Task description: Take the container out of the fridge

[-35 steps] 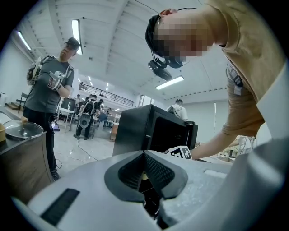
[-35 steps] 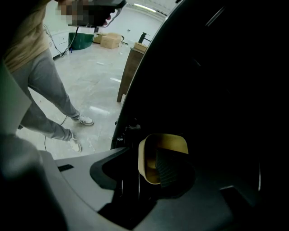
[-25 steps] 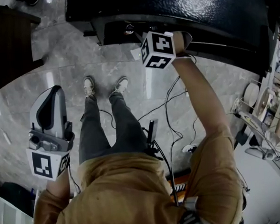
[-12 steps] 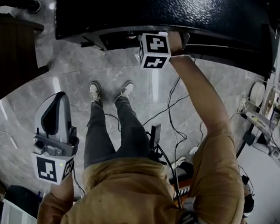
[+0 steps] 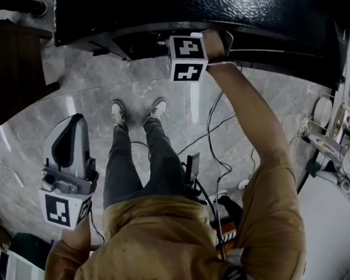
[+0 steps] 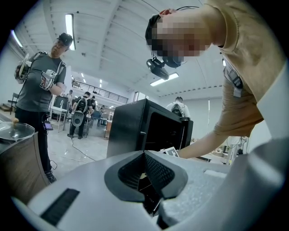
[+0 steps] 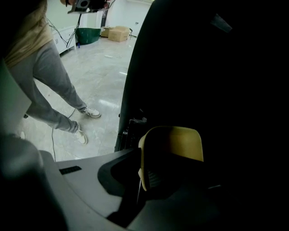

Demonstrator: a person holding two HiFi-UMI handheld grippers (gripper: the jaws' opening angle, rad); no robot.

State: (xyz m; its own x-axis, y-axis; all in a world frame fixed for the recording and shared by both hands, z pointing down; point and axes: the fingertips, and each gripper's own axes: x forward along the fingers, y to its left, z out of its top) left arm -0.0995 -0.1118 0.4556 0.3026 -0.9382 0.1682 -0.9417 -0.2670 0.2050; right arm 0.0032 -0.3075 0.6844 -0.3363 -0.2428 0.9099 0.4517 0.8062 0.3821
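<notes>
Grey marble floor (image 5: 61, 132) spreads out under me, with black cables (image 5: 216, 127) trailing across it and a black fridge (image 5: 213, 8) standing open just ahead of my shoes (image 5: 137, 112). Other people (image 6: 43, 103) stand about in the hall on the far side of the fridge, well apart from it.

My right gripper (image 7: 140, 167) reaches down into the dark inside of the fridge, at its open front edge. Its marker cube (image 5: 187, 58) sits just outside the fridge's opening, and my right forearm runs back from it. The jaws have just been closing, and they now stand almost together with the rim of a yellow container (image 7: 174, 142) between them, so the pads pinch its wall. That container is inside the fridge, near the front edge, and its curved yellow side rises just beyond my fingertips. I cannot make out what it rests on, as the fridge is too dark.

My left gripper (image 6: 145, 158) hangs well clear of the fridge, off to my left side, pointing roughly level toward it. Its jaws are pressed together, pad against pad, with nothing between them.
</notes>
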